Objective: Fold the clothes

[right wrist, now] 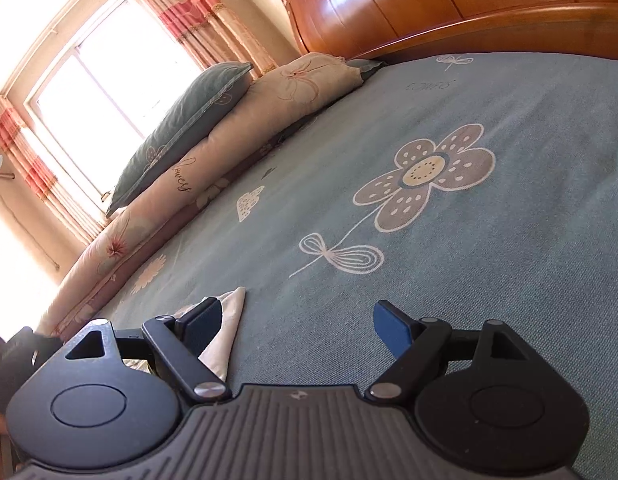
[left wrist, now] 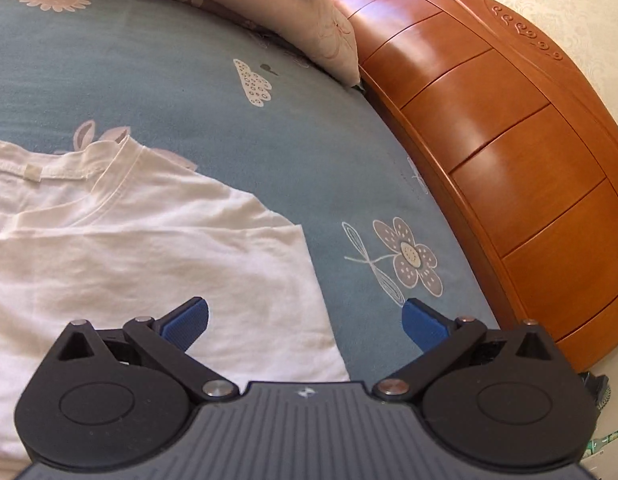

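Note:
A white T-shirt [left wrist: 141, 256] lies flat on the blue flowered bedspread [left wrist: 213, 92], its neckline at the left and its straight right edge running down the middle of the left wrist view. My left gripper [left wrist: 305, 320] hovers open over that edge, the left pad above the shirt, the right pad above bare bedspread. In the right wrist view only a pointed corner of the white T-shirt [right wrist: 229, 320] shows, just behind the left finger. My right gripper [right wrist: 297, 330] stands open over the bedspread [right wrist: 469, 280] with nothing between its pads.
A wooden headboard [left wrist: 489, 120] curves along the right side of the bed. Pillows [right wrist: 213, 152] and a folded floral quilt [right wrist: 157, 216] line the far edge under a curtained window [right wrist: 93, 92]. A dark sleeve [right wrist: 13, 352] shows at the lower left.

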The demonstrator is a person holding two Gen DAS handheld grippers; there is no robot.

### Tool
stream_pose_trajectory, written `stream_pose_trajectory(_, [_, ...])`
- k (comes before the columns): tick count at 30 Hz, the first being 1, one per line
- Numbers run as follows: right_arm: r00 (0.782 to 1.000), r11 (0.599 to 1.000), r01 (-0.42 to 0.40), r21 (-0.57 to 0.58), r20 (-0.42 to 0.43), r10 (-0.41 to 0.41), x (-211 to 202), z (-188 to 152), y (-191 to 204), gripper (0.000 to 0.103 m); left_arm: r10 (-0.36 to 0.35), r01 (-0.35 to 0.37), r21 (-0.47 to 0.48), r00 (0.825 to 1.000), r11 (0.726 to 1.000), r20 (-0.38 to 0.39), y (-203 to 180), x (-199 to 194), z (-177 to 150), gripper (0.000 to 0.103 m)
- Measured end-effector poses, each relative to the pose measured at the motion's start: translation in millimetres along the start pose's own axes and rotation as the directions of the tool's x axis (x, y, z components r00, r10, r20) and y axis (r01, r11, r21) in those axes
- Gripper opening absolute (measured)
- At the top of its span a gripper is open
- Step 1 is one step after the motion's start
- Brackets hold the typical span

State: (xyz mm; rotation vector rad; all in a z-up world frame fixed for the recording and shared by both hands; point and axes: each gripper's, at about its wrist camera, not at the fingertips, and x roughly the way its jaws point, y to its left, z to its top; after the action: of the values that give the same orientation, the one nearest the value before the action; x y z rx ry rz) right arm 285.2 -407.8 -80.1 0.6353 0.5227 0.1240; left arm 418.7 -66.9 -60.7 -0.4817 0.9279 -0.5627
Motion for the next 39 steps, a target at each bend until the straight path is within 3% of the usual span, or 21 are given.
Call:
stream_pose_trajectory(4, [0.984, 0.971, -0.154, -0.184, -0.113, 0.135, 6, -11, 32, 0.088, 0.044, -0.045, -0.016, 0.998, 0.999, -0.033, 2, 31, 16, 0.102])
stream_pose_trajectory(9, [0.942, 0.860, -0.316, -0.402, -0.238, 0.235, 7, -40, 82, 0.089, 0.108, -0.108, -0.015, 0.993, 0.994, -0.046, 8, 55, 26, 0.102])
stream_pose_trajectory(15, [0.880, 0.779, -0.453, -0.434, -0.358, 0.312, 4, -60, 107, 0.091, 0.159, -0.158, 0.029, 0.986, 0.987, -0.051, 2, 20, 28, 0.102])
stream_pose_trajectory(17, [0.864, 0.763, -0.472, -0.441, -0.403, 0.301, 6, -66, 112, 0.094, 0.165, -0.162, 0.044, 0.984, 0.986, -0.067, 7, 4, 22, 0.102])
stream_pose_trajectory(19, [0.859, 0.755, -0.472, -0.456, -0.431, 0.277, 9, -74, 117, 0.094, 0.186, -0.182, 0.049, 0.980, 0.982, -0.073, 14, -5, 15, 0.102])
stream_pose_trajectory(24, [0.817, 0.773, -0.486, -0.409, -0.528, 0.234, 23, -86, 116, 0.095, 0.242, -0.246, -0.048, 0.967, 0.968, -0.077, 51, -2, 15, 0.102])
stream_pose_trajectory(29, [0.812, 0.756, -0.492, -0.432, -0.542, 0.218, 22, -91, 119, 0.100, 0.267, -0.268, -0.038, 0.963, 0.963, -0.031, 37, 9, 39, 0.102])
stream_pose_trajectory(34, [0.810, 0.759, -0.491, -0.428, -0.544, 0.218, 24, -91, 120, 0.100, 0.185, -0.185, -0.010, 0.982, 0.983, -0.031, 17, 7, 33, 0.102])
stream_pose_trajectory(39, [0.812, 0.759, -0.486, -0.434, -0.546, 0.208, 26, -91, 120, 0.101, 0.277, -0.278, 0.007, 0.957, 0.961, -0.090, 21, 36, 27, 0.102])
